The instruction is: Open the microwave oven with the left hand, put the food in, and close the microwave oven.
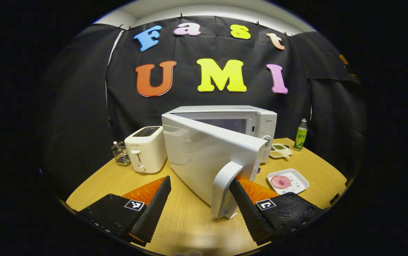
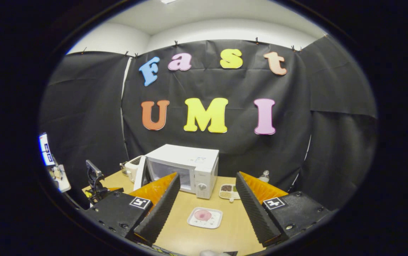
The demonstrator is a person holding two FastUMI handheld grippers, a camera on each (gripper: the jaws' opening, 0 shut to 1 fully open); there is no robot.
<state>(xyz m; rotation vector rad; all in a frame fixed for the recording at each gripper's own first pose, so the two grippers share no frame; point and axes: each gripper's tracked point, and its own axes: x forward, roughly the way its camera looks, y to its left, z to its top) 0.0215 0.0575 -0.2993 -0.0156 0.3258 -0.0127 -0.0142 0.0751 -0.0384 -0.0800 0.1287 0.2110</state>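
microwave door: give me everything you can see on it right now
The microwave door is a white, glossy, plastic-looking panel, hinged on its left and swung partly open toward the left gripper. A pale upright handle sits at its free edge, between that gripper's open fingers; one finger lies right against the handle, though contact is unclear. The window shows in the right gripper view, where the door stands ajar. It belongs to the microwave on the wooden table.

Wooden table (image 1: 189,217) bears microwave (image 1: 225,124), toaster (image 1: 146,149), food plate (image 1: 288,181), bottle (image 1: 300,134), divided dish (image 1: 280,150), wire holder (image 1: 120,153)
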